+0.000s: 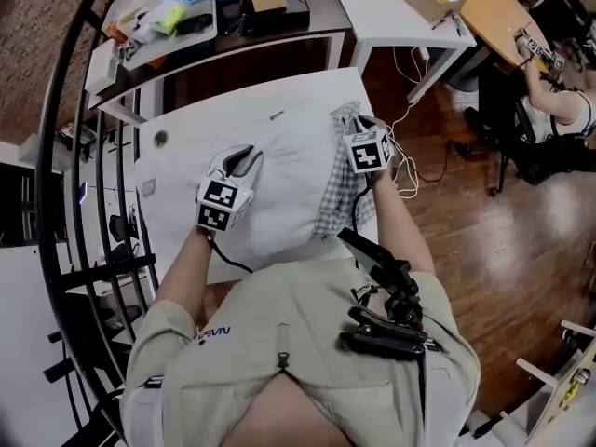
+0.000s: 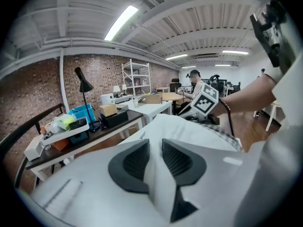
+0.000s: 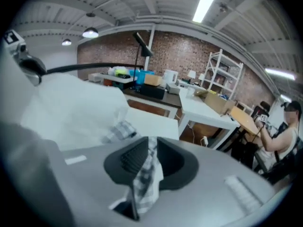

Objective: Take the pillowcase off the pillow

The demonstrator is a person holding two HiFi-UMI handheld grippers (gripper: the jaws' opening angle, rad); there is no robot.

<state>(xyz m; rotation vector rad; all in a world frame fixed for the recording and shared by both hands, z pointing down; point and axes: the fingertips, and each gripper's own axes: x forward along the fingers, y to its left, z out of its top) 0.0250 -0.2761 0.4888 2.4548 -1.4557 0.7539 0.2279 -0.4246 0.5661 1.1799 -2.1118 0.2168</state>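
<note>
Seems mostly done. Pinches the white pillow on the surface with left claw, and with right claw the checked pillowcase, bunched at pillow's right end; remains only to pull it off.

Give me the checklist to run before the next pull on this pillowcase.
1. Grip of left claw on white cloth: ok.
2. Grip of right claw on checked cloth: ok.
3. Checked cloth off the white bulk: not ok, bunched at its right end.
4. Bulk resting on table: ok.
5. Which cloth is the pillowcase: cannot tell.
</note>
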